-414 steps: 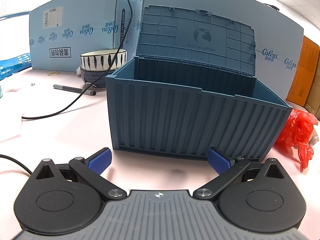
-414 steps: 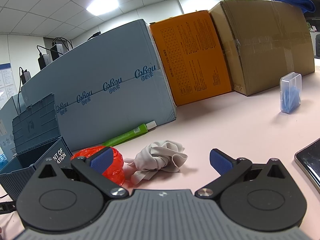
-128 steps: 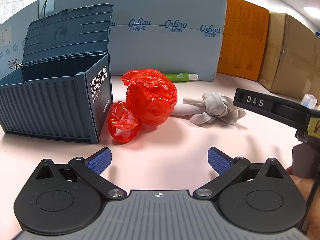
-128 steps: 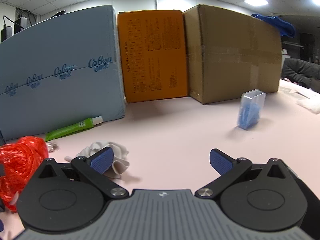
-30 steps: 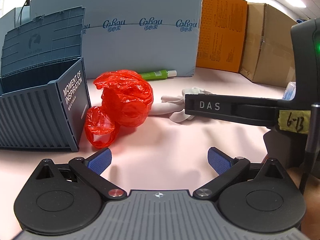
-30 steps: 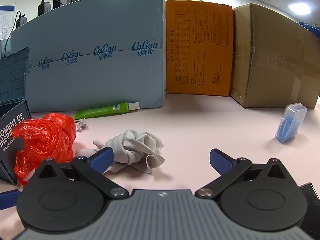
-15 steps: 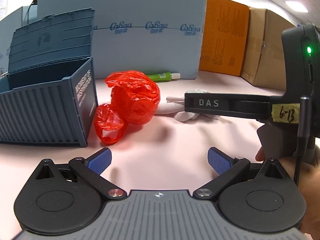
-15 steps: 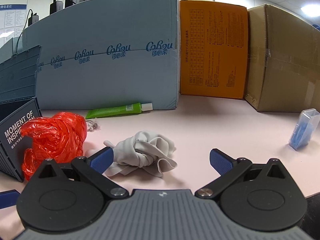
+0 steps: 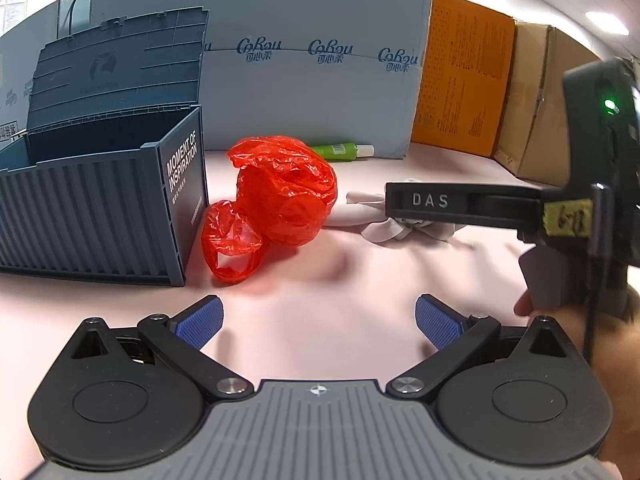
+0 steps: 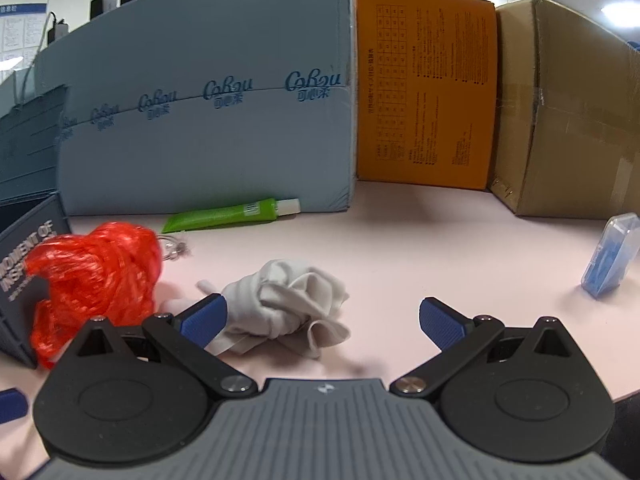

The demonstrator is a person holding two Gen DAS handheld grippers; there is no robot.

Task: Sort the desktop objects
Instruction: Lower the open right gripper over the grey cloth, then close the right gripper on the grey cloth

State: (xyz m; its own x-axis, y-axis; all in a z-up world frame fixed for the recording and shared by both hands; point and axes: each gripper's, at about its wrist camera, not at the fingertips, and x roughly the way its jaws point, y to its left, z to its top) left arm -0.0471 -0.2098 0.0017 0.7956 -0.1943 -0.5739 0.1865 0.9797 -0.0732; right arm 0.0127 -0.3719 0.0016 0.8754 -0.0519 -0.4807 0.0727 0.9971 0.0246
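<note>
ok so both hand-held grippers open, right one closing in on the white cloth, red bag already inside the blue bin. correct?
Not quite: the red bag is not inside the blue bin; the left wrist view shows it on the table beside the bin's end wall. The rest holds: both the left hand-held gripper and right hand-held gripper are open, and the right one is over the white cloth.

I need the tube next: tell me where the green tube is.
The green tube lies flat on the pink desk at the foot of the pale blue Cobou carton, behind the red plastic bag and the crumpled white cloth. Its white cap points right.
</note>
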